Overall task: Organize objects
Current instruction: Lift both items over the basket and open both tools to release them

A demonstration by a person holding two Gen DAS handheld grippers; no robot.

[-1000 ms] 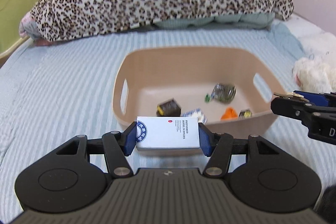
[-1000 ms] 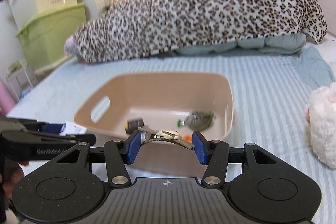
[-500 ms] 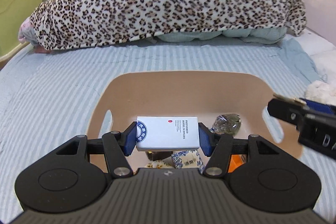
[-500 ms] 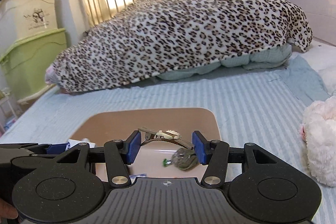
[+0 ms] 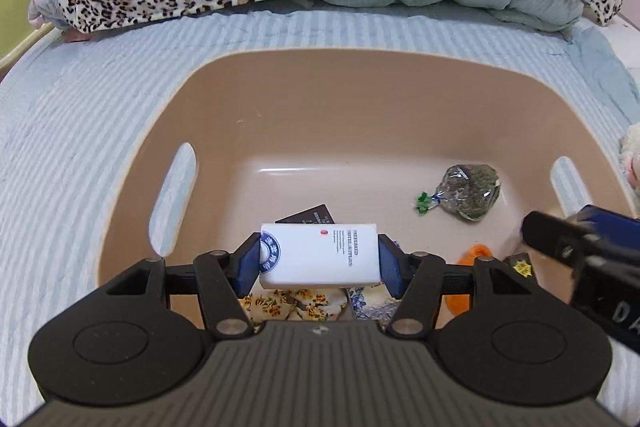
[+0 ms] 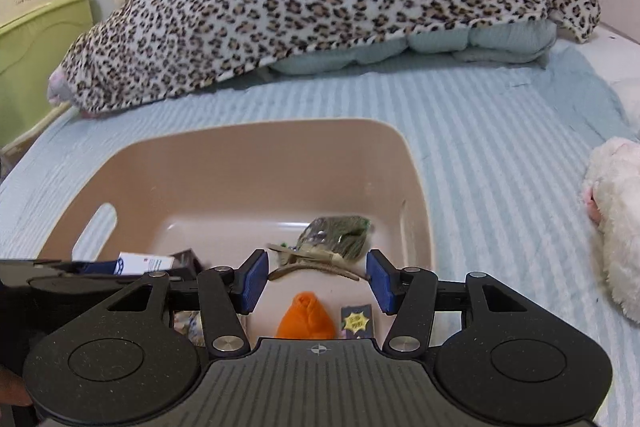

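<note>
Left wrist view: the left gripper (image 5: 319,261) clamps a smooth white box (image 5: 319,257), long axis crosswise between the blue pads, above the tan plastic bin (image 5: 192,99) on the striped bed (image 5: 80,131). Inside lie a clear bag of dried greens (image 5: 470,195), a dark box (image 5: 308,218), floral packets (image 5: 292,301).

Right wrist view: the right gripper (image 6: 319,277) has its jaws set wide; a slim curved hair clip (image 6: 314,265) lies crosswise between them, contact uncertain. Below are an orange cloth lump (image 6: 306,317) and a small dark packet (image 6: 357,321).
</note>
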